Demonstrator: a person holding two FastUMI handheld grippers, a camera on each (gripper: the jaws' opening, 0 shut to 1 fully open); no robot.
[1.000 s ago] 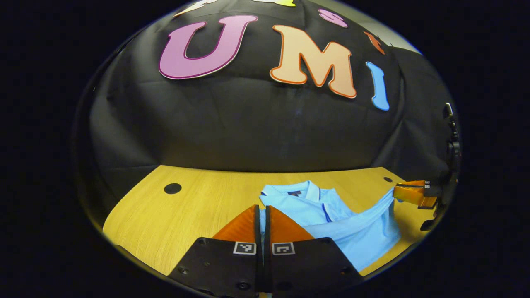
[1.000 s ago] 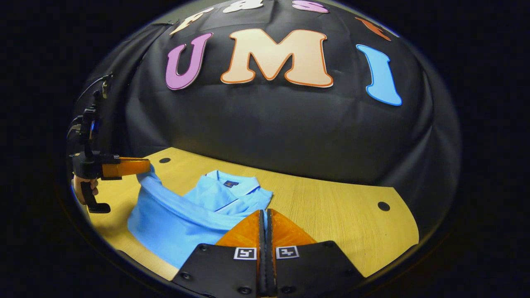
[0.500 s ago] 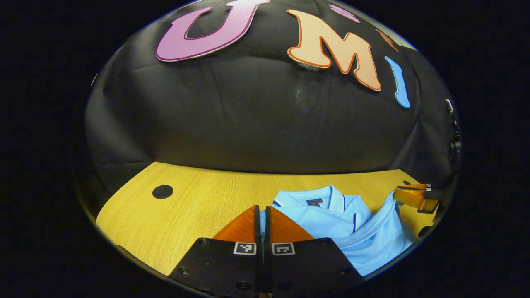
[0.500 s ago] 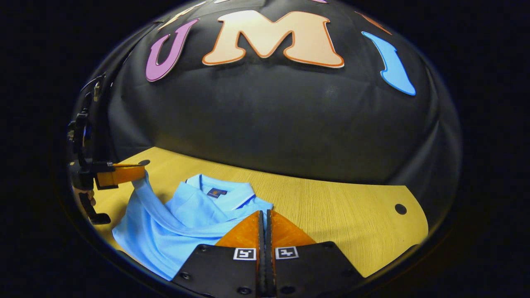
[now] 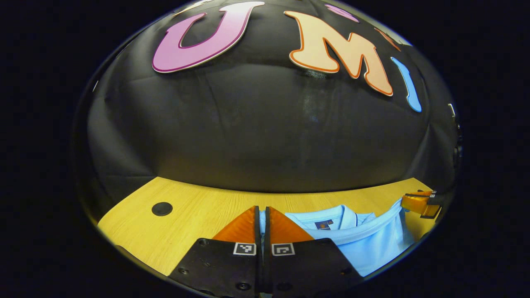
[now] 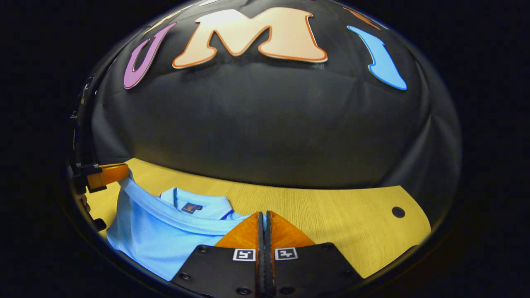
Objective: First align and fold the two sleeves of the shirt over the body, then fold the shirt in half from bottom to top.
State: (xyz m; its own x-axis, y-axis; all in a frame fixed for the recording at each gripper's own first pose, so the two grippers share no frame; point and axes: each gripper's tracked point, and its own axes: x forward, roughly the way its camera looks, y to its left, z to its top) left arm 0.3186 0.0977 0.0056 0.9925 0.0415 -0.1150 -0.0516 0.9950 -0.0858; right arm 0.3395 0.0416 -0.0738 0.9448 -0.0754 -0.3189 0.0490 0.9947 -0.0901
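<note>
A light blue polo shirt (image 5: 368, 244) (image 6: 157, 240) lies on the wooden table (image 5: 198, 207) (image 6: 331, 215). Its bottom hem is lifted and stretched as a band between both grippers, just short of the collar (image 5: 331, 215) (image 6: 194, 203). My left gripper (image 5: 262, 215) is shut on one hem corner, a sliver of blue cloth showing between its fingers; it appears at the left edge of the right gripper view (image 6: 105, 176). My right gripper (image 6: 262, 219) is shut on the other hem corner and appears at the right in the left gripper view (image 5: 419, 203).
A round dark cable hole (image 5: 162, 208) sits in the table on the left side, another hole (image 6: 398, 212) on the right side. The black cloth wall rises close behind the table's far edge.
Both grippers have carried the hem forward and lower toward the collar. The folded-over lower half now covers most of the shirt body; the placket is hidden.
</note>
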